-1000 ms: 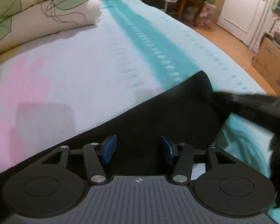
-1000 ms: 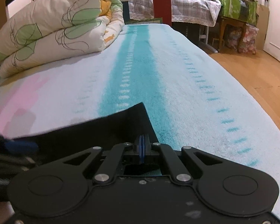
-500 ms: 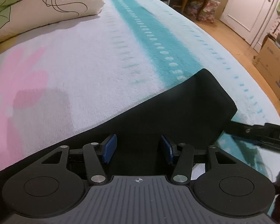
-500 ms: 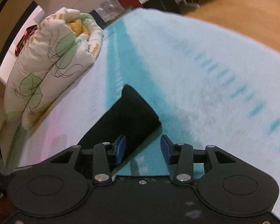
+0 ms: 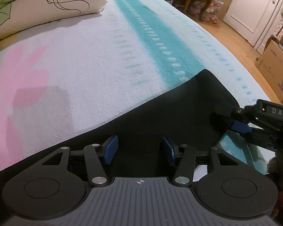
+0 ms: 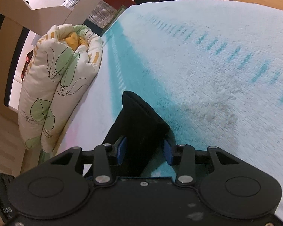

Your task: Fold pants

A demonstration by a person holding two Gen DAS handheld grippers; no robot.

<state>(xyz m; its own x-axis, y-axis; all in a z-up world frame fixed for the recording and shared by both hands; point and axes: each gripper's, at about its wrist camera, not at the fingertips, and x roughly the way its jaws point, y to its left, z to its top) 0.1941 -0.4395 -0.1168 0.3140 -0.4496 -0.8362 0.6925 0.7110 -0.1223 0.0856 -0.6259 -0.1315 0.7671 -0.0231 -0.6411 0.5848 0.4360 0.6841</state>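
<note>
Black pants (image 5: 179,113) lie flat on the bed blanket (image 5: 103,56), their far end near the teal stripe. My left gripper (image 5: 139,152) is open just above the black fabric, holding nothing. My right gripper (image 6: 144,151) is open, its blue pads either side of the pants' end (image 6: 139,120), which lies between them. The right gripper also shows in the left wrist view (image 5: 241,127) at the pants' right edge, one blue pad visible.
A rolled floral duvet (image 5: 43,5) lies at the bed's far left, also in the right wrist view (image 6: 60,79). The bed edge drops to a wooden floor (image 5: 234,37) on the right. A cardboard box (image 5: 275,69) and a white door (image 5: 254,5) stand beyond.
My right gripper opened from shut, rolled sideways and moved in around the pants' end. My left gripper stayed open over the fabric, barely moving.
</note>
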